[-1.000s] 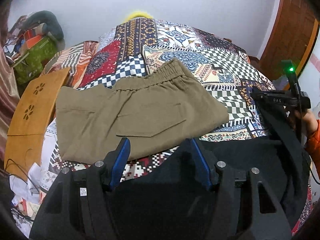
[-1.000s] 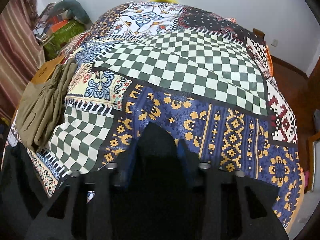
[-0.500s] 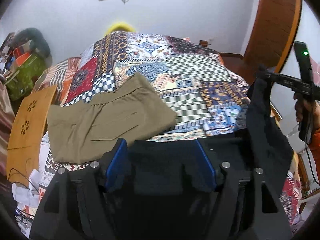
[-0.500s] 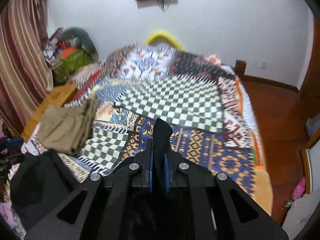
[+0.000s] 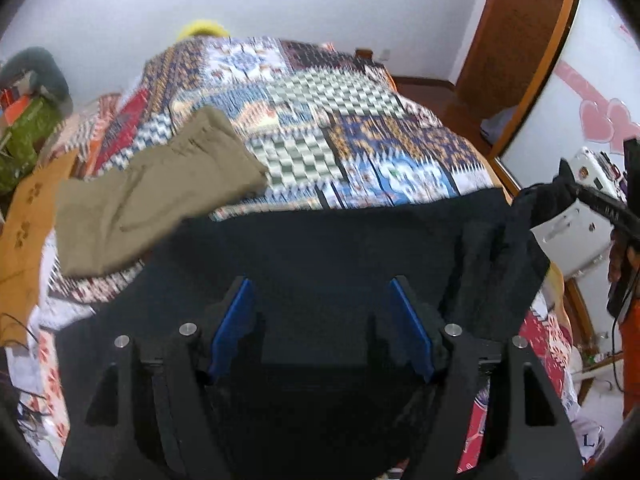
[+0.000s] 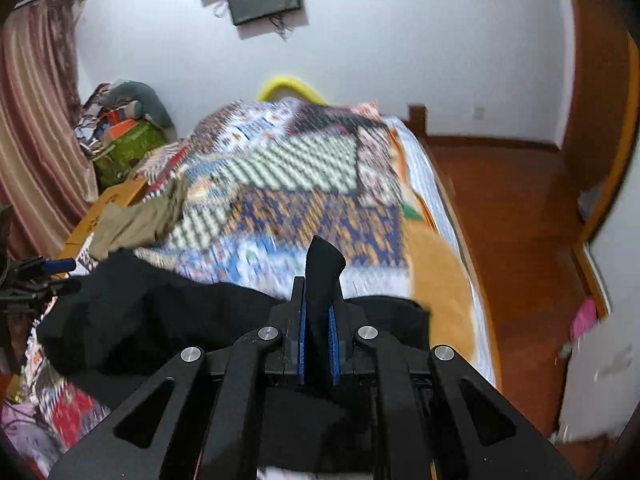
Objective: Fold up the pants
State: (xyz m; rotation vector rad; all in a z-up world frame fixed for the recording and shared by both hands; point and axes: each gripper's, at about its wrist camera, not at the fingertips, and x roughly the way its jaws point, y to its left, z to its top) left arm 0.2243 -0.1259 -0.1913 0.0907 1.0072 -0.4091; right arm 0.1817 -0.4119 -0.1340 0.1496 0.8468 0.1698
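The right claw (image 6: 318, 312) is clenched tight on a fold of the soft black cloth pants (image 6: 152, 312). A little peak of black cloth sticks up past its blue pads (image 6: 332, 332). The rest of the pants hang down and to the left of this claw, spread over the near edge of the bed with the patchwork quilt (image 6: 304, 184).

The left claw (image 5: 322, 316) has its jaws wide apart. The black pants (image 5: 340, 248) lie between and under its blue pads (image 5: 412, 320), but I cannot tell if the pads press on them. I think they do not.

Past the left claw and to its left lies a folded pair of olive-brown pants (image 5: 152, 196), flat on the quilt and well apart from the black pair.

The black pants look light and very floppy. They sag and bunch where nothing holds them. So I think they need two holds, far apart, to pull flat. A good place looks like the top band or a leg end, pinching the thick edge. One thin layer may slip out.
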